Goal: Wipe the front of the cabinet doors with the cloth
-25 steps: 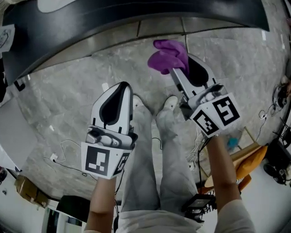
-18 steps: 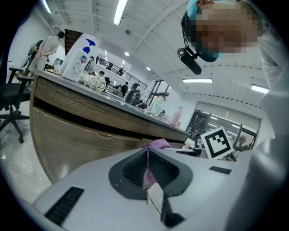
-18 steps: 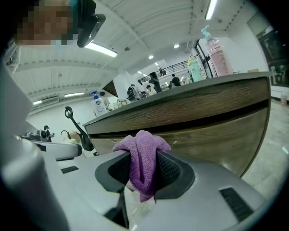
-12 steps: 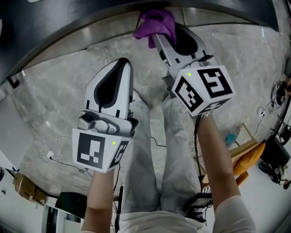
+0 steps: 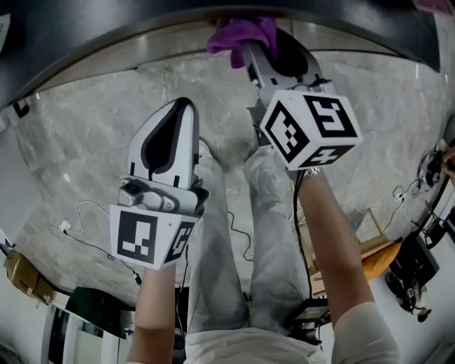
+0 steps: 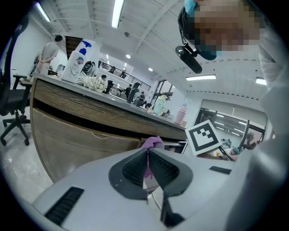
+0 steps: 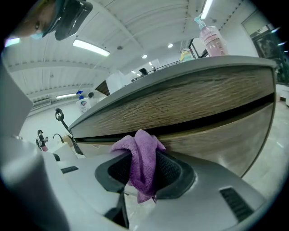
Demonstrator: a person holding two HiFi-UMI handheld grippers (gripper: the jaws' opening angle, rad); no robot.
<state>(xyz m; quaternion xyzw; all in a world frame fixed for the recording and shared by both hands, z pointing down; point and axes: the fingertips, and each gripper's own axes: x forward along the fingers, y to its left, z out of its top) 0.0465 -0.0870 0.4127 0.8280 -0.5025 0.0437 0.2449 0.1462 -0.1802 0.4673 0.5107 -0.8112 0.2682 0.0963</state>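
A purple cloth [image 5: 242,34] is clamped in my right gripper [image 5: 260,44], which reaches up to the wood-grain cabinet front [image 5: 156,44] at the top of the head view. In the right gripper view the cloth [image 7: 142,162] bunches between the jaws, right against the cabinet door [image 7: 212,135] below the dark gap under the counter. My left gripper [image 5: 181,106] hangs lower and to the left, over the marble floor, jaws shut with nothing between them. The left gripper view shows the cabinet front [image 6: 72,135], with the purple cloth [image 6: 151,142] beyond its jaws.
A dark countertop [image 5: 106,18] overhangs the cabinet. The person's legs [image 5: 234,234] stand on grey marble floor [image 5: 78,156]. White cables [image 5: 85,242] lie at the lower left, with orange items and gear [image 5: 387,259] at the right. Bottles [image 6: 79,58] stand on the counter, and an office chair [image 6: 11,103] is left.
My right gripper has risen with the cloth from over the floor up to the cabinet front. The left gripper has drifted slightly left and down.
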